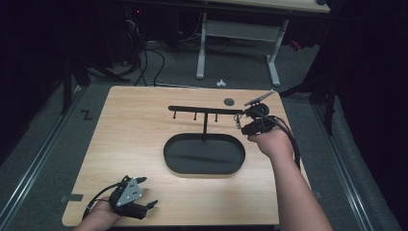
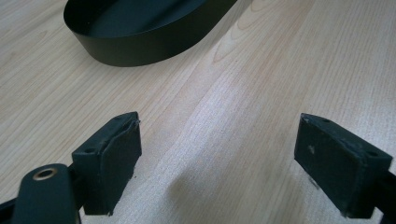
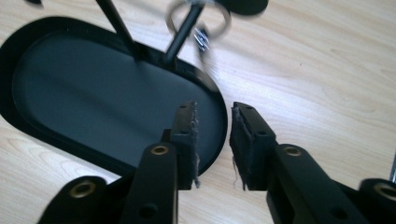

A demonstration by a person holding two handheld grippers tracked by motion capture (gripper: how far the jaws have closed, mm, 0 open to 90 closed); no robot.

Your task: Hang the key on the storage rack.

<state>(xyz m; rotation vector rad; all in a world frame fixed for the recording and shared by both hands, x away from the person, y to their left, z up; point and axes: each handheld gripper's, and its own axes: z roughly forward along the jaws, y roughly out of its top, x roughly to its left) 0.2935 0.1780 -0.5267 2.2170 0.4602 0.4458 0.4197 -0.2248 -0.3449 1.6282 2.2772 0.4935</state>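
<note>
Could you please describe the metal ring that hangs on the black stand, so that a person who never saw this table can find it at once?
On the wooden table stands a black oval tray with a post and a crossbar above it. The key ring hangs at the crossbar's right end, just beyond the right gripper. It is the sole shiny silver loop; the other pegs are bare.

**Lit table, dark room**

From my seat, the high view shows a brightly lit table (image 1: 144, 144) ringed by near-black surroundings. The key ring (image 3: 200, 18) smears with motion blur in the right gripper view. Soft shadows sit under the left gripper's pads (image 2: 112, 158).
</note>
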